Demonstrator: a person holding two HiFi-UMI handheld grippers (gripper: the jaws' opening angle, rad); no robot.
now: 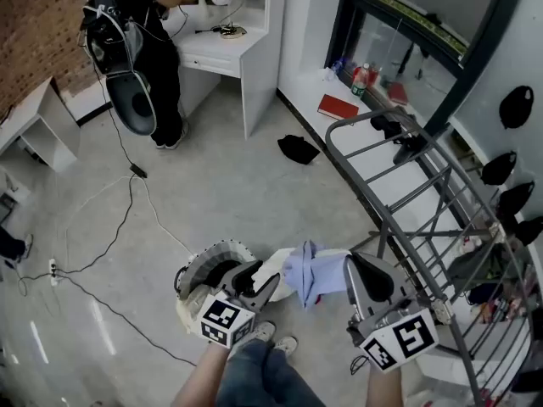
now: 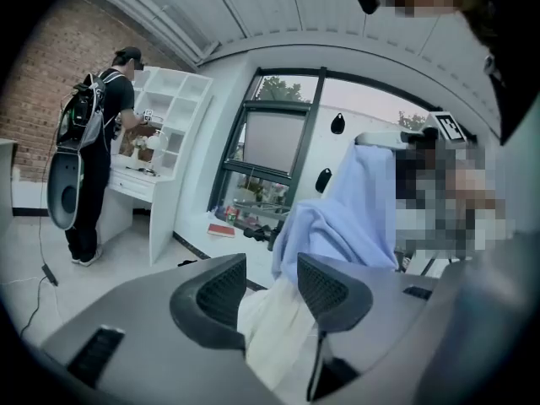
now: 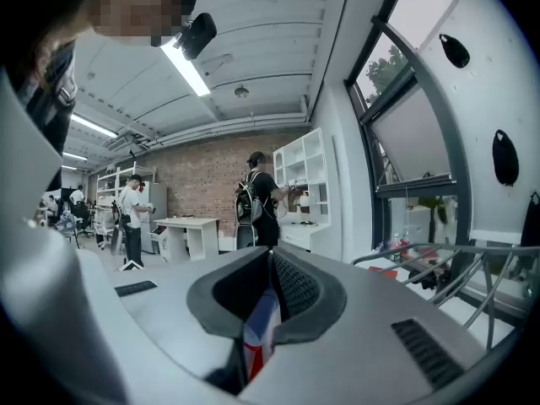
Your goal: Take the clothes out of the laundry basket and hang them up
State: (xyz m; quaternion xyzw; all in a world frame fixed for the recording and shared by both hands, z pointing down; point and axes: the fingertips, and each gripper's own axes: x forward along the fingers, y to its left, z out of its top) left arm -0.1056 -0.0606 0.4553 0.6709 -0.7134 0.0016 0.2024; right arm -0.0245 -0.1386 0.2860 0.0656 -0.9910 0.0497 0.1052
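Observation:
A light blue garment (image 1: 312, 271) with a white part is stretched between my two grippers, above the round laundry basket (image 1: 212, 257) on the floor. My left gripper (image 1: 263, 280) has the bunched white cloth (image 2: 278, 336) between its wide-standing jaws, and the blue part (image 2: 337, 218) rises beyond them. My right gripper (image 1: 358, 271) is shut on the other end. In the right gripper view a strip of blue, white and red fabric (image 3: 257, 336) is pinched between the jaws of the right gripper (image 3: 270, 281). The grey drying rack (image 1: 407, 197) stands just right of the grippers.
A person with a backpack (image 1: 140, 32) stands at a white desk (image 1: 225, 53) at the back. Cables (image 1: 127, 219) trail over the floor and a black item (image 1: 299, 148) lies near the window sill. A red book (image 1: 338, 106) and bottles sit on the sill. My shoes (image 1: 276, 339) are beside the basket.

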